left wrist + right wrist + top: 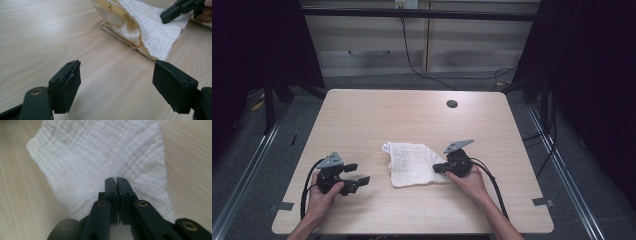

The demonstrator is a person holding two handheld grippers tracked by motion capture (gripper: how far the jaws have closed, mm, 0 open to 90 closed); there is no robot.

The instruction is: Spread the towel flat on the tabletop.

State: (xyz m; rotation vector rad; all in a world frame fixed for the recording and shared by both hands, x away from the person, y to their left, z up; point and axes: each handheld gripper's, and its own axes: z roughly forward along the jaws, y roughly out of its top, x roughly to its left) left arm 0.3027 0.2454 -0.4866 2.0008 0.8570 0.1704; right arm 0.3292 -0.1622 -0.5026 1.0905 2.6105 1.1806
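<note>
Your right gripper (438, 168) is clenched on the white cloth (409, 162): in the right gripper view the two black jaws stand pressed together with a thin fold of the fabric pinched between their tips, at the cloth's right edge. The cloth lies loosely folded near the middle of the wooden table (362, 115), a little toward your near side, with a small tag at its far left corner. In the left gripper view the cloth (150, 32) shows doubled over on itself, a cream layer with a faint print tucked under the white crinkled one, and your right gripper (167, 15) bites it from the right. Your left gripper (357, 174) is released, its jaws spread wide with only bare table between them; it sits at the near left of the table, apart from the cloth and pointing toward it. A small dark hole (452, 104) marks the table's far right.
</note>
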